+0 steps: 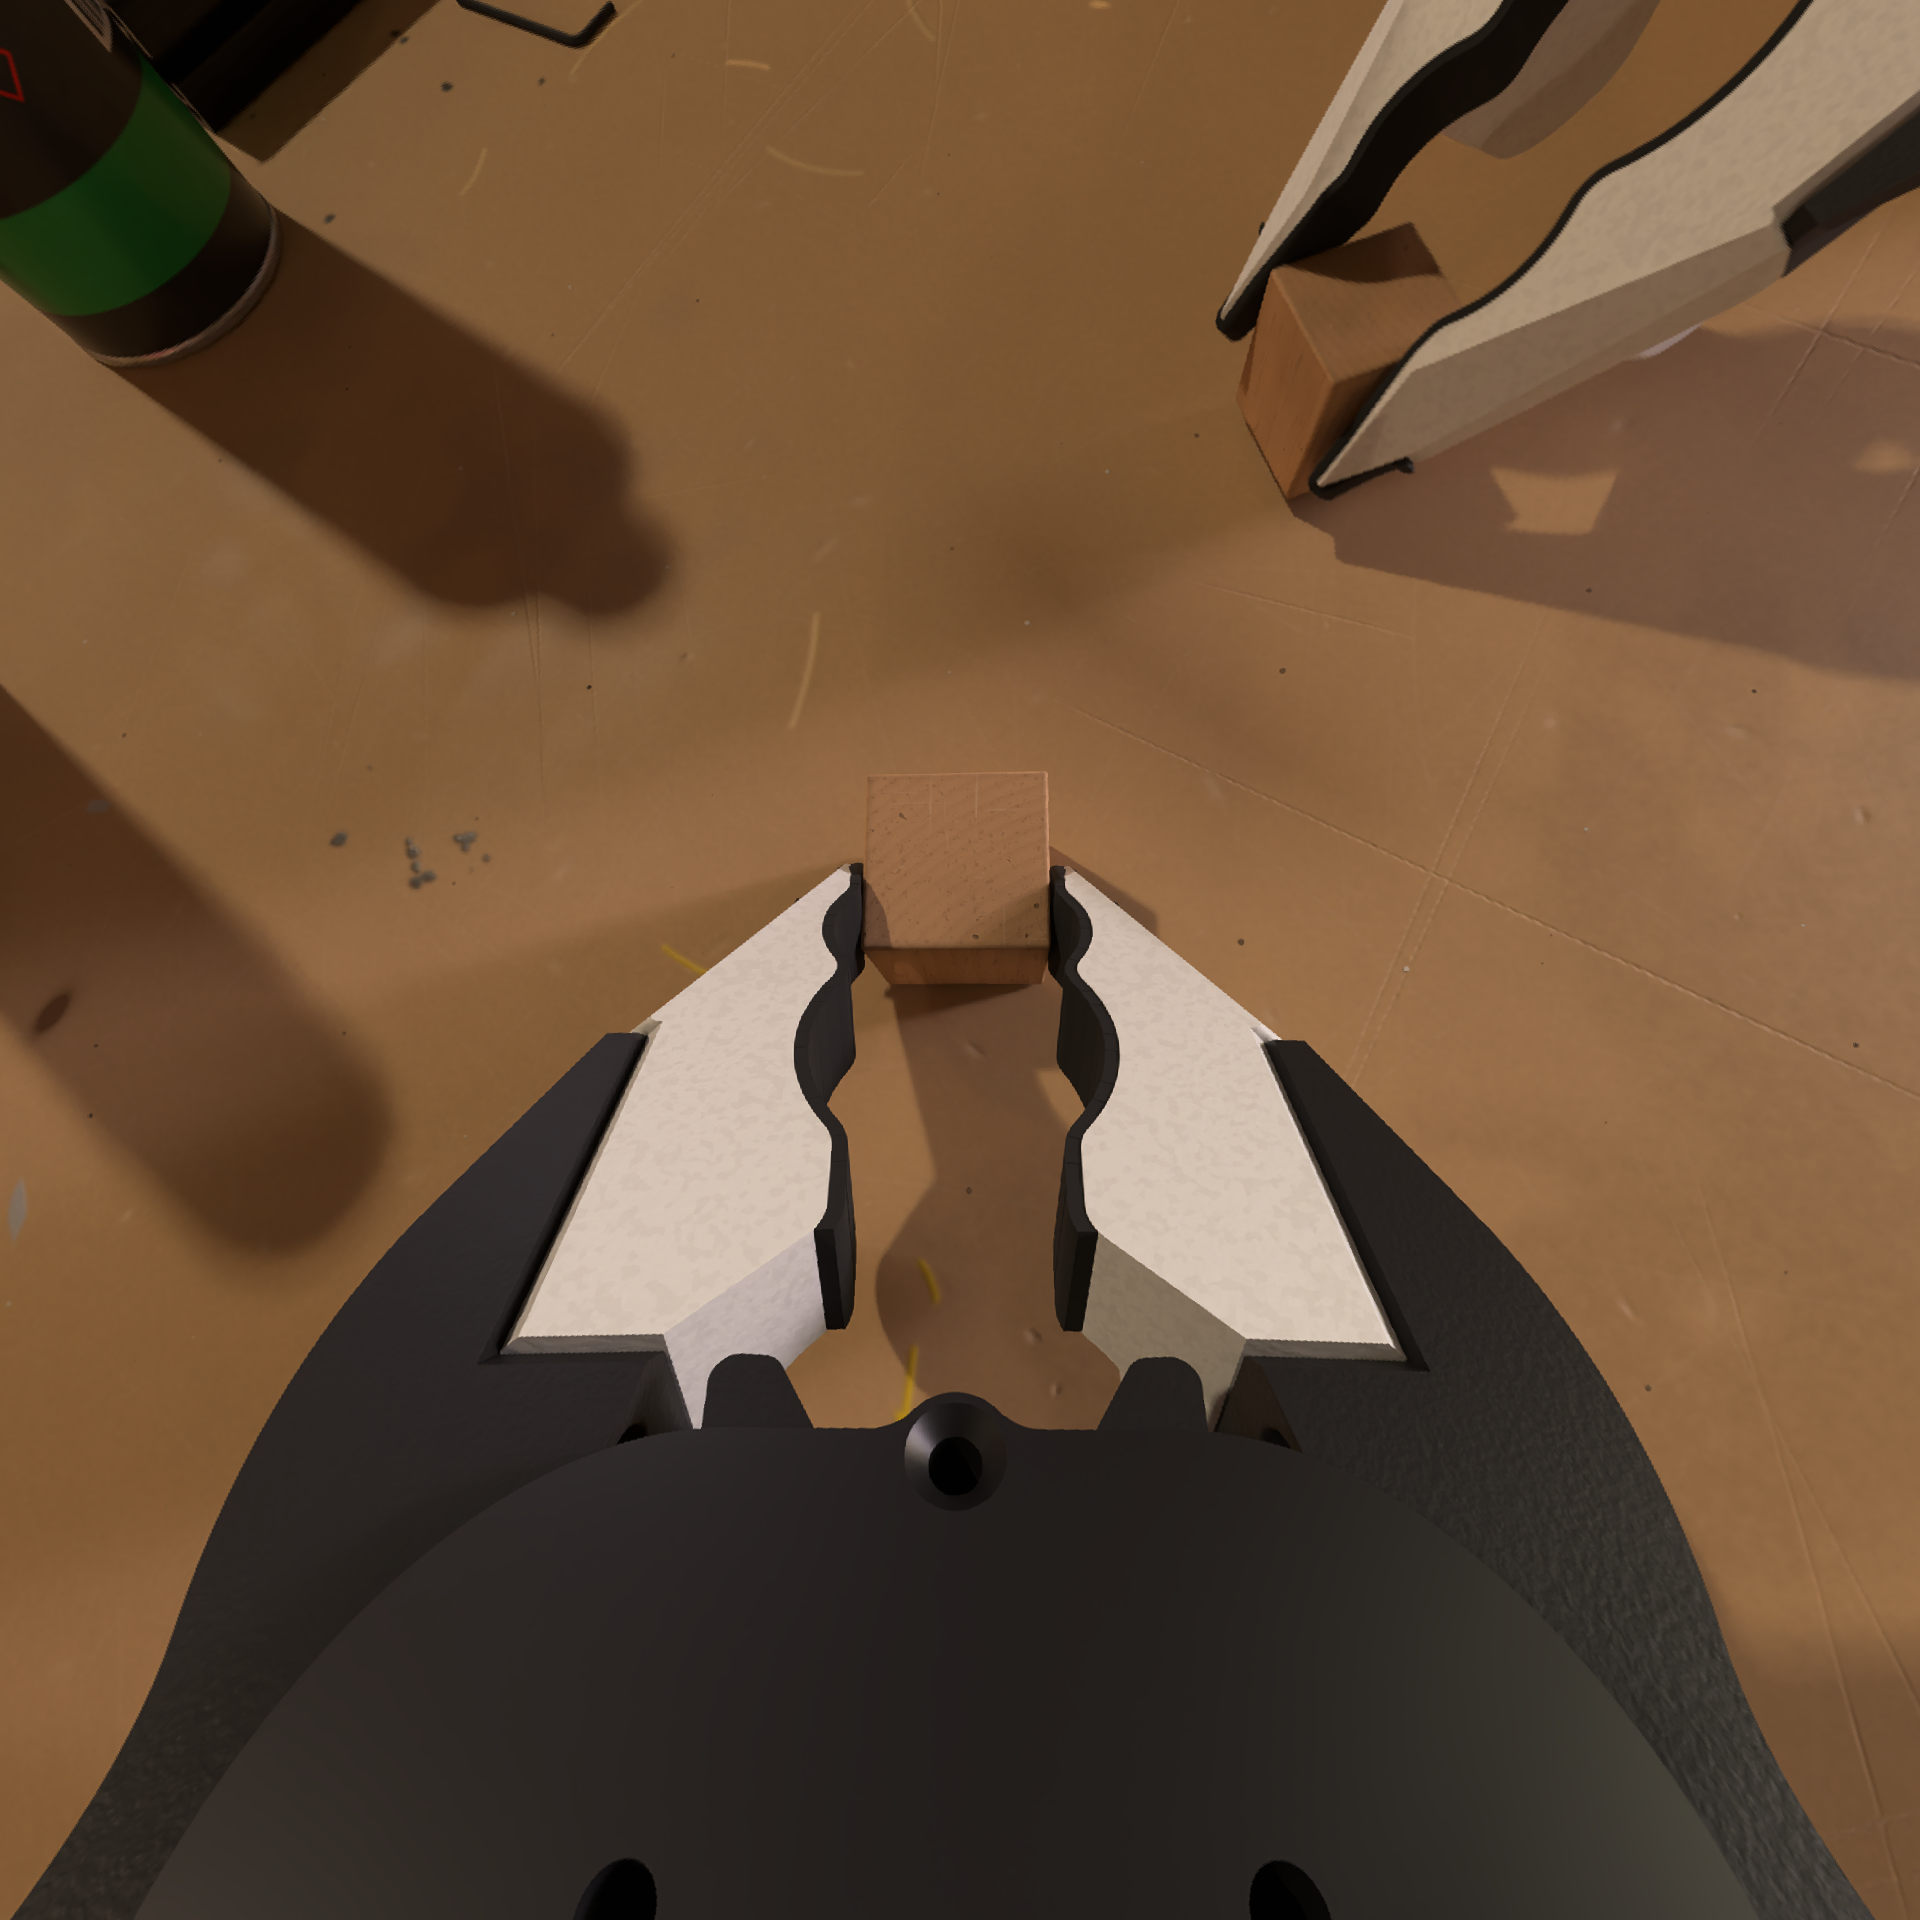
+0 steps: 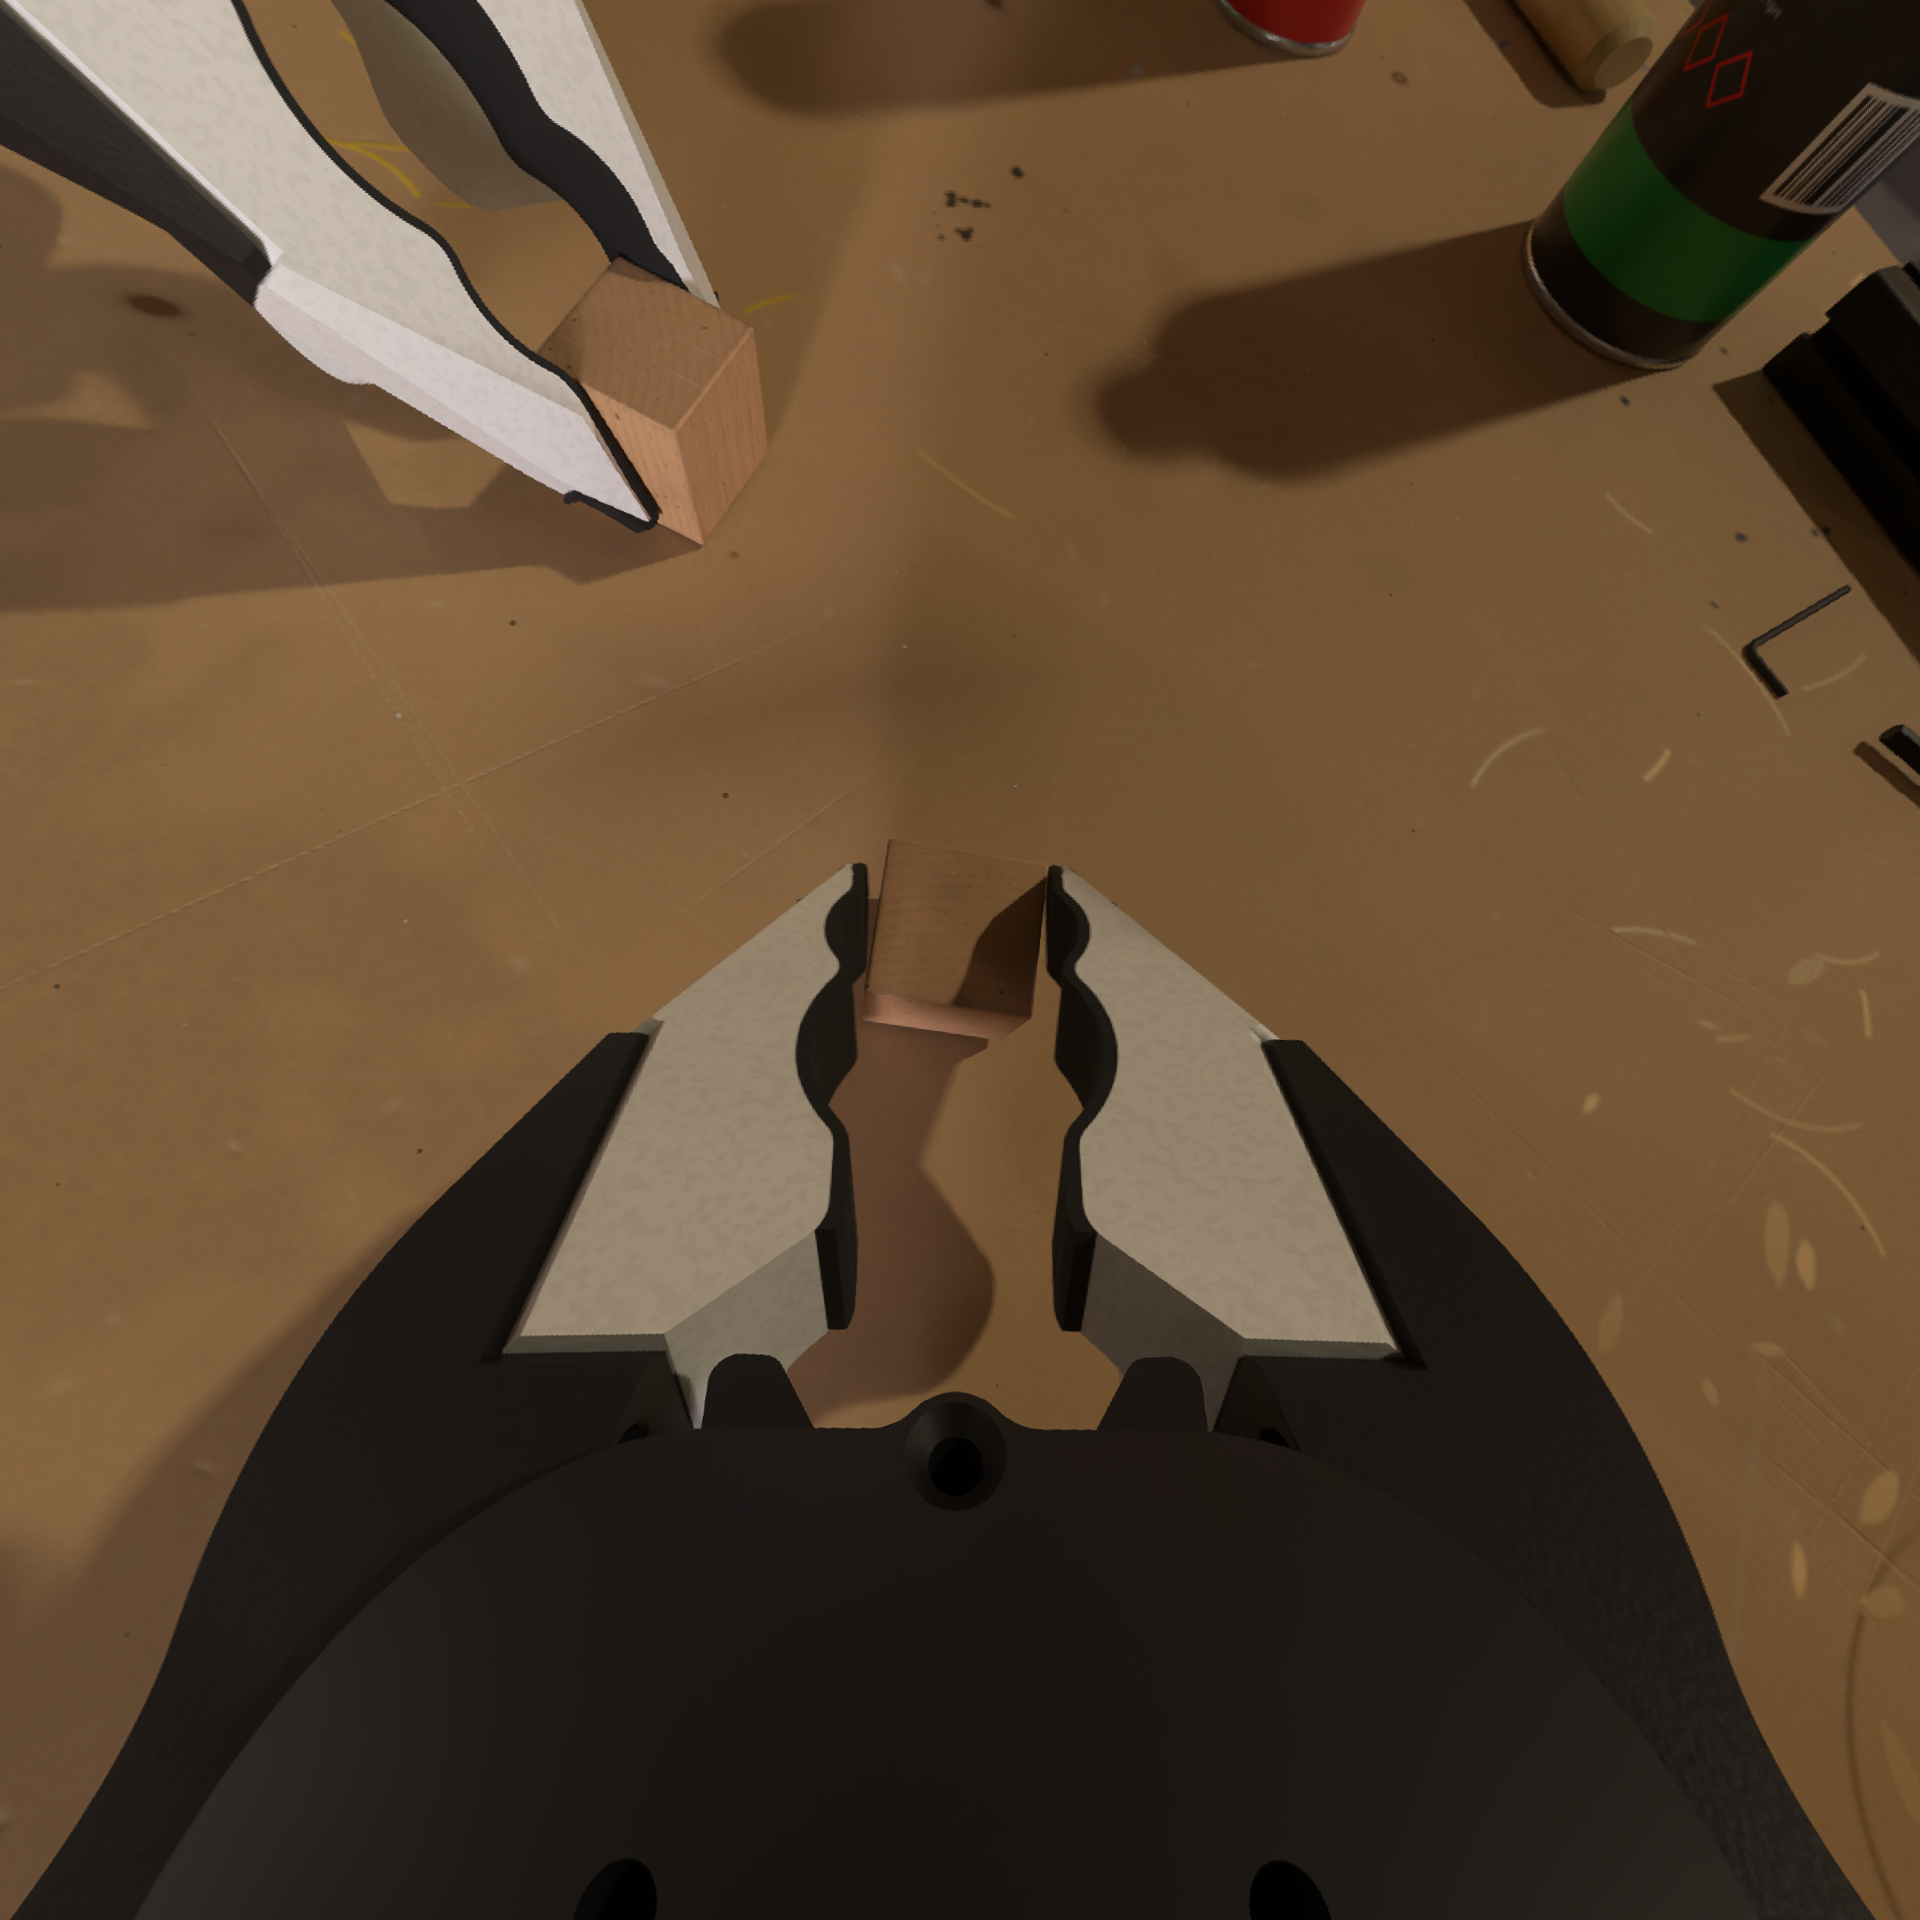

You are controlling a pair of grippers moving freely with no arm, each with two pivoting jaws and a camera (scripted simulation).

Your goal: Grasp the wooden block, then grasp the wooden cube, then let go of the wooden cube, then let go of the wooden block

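My left gripper (image 1: 956,883) is shut on a light wooden cube (image 1: 956,852) that rests on the brown table; both pads touch its sides. It also shows in the right wrist view (image 2: 675,410), at the upper left, with the cube (image 2: 707,416) between its tips. My right gripper (image 2: 956,888) is shut on the wooden block (image 2: 935,925), which sits slightly turned between the pads, on the table. The right gripper (image 1: 1288,400) and its block (image 1: 1299,353) also show in the left wrist view, at the upper right.
A black and green spray can (image 1: 114,208) (image 2: 1683,218) stands near. A red can (image 2: 1294,21) and a pale cylinder (image 2: 1590,47) lie beyond. A hex key (image 2: 1792,644) and black parts (image 2: 1860,364) lie at the right. Bare table (image 2: 935,644) lies between the grippers.
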